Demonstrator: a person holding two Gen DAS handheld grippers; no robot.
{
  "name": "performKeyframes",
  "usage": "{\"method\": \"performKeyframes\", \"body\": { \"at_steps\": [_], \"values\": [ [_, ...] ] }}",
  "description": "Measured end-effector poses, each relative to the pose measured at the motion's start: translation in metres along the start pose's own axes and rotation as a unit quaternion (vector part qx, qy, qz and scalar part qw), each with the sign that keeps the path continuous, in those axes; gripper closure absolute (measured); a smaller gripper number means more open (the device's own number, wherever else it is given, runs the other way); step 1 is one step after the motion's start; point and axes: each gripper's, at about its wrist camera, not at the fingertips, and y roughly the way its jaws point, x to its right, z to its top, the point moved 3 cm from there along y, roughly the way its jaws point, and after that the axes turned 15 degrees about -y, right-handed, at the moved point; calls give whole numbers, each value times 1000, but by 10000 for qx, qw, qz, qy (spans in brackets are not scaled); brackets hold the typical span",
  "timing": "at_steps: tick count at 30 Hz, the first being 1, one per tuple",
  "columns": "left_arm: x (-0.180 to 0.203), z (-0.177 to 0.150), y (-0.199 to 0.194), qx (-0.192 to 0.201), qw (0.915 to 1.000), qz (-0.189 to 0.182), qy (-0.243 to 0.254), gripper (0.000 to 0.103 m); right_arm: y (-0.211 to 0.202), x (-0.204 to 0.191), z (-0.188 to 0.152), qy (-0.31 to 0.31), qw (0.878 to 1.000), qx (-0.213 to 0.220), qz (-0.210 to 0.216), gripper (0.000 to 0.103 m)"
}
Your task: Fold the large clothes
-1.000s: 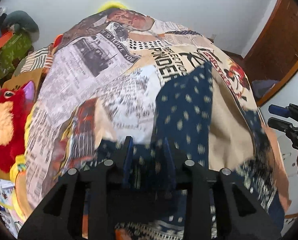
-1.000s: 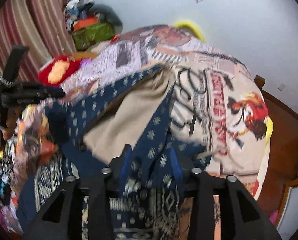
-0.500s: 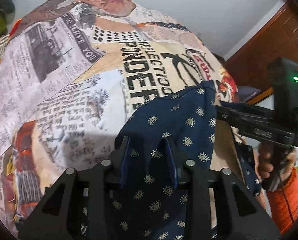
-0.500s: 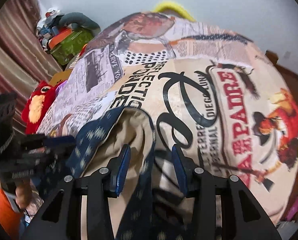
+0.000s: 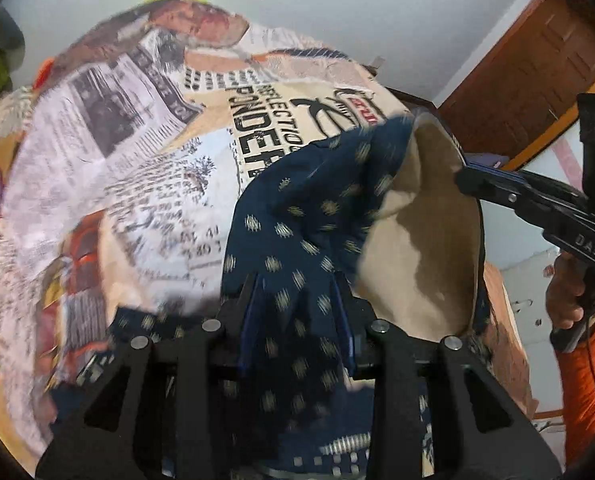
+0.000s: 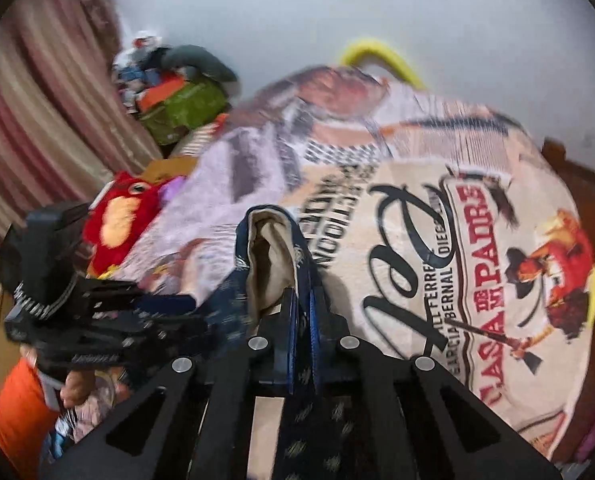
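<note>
Left wrist view shows the left claw (image 5: 297, 312) pinching the navy dotted garment (image 5: 309, 216) above the printed bedspread (image 5: 137, 152), while the right claw (image 6: 303, 320) at 3 o'clock clamps only its hem, which could slip under tension.

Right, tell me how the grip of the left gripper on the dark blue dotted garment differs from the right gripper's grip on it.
The left gripper holds a thick bunch of the dark blue dotted garment with its jaws set apart; the right gripper pinches a thin edge with its jaws nearly together. The left grips blue patterned cloth only; the right grips beside the tan lining. Both are shut on the same garment, above the printed bedspread.
</note>
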Motion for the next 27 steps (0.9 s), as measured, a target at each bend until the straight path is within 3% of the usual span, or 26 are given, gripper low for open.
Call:
{"method": "performKeyframes", "body": {
  "at_steps": [1, 5, 10, 13, 16, 18, 21, 27],
  "values": [
    [5, -6, -10, 43, 10000, 6, 63, 70, -10, -8, -1, -91, 10000, 30, -2, 99],
    [24, -27, -48, 363, 9987, 224, 264, 42, -48, -47, -16, -484, 9988, 87, 41, 100],
    [36, -38, -61, 440, 9973, 528, 262, 39, -61, -72, -37, -753, 9970, -34, -178, 100],
    [34, -38, -51, 325, 9966, 737, 165, 39, -60, -69, -45, -725, 9956, -156, -571, 100],
    [30, -35, -41, 321, 9958, 831, 198, 39, -56, -56, -43, -614, 9948, -225, -784, 79],
    [28, -32, -32, 335, 9950, 893, 310, 39, -52, -41, -36, -530, 9941, -135, -937, 50],
    [27, -24, -19, 351, 9938, 951, 460, 39, -39, -18, -24, -370, 9943, -98, -992, 47],
    [26, -10, 5, 425, 9942, 829, 542, 39, 22, 24, -3, 323, 9977, -324, -497, 47]
  ]
}}
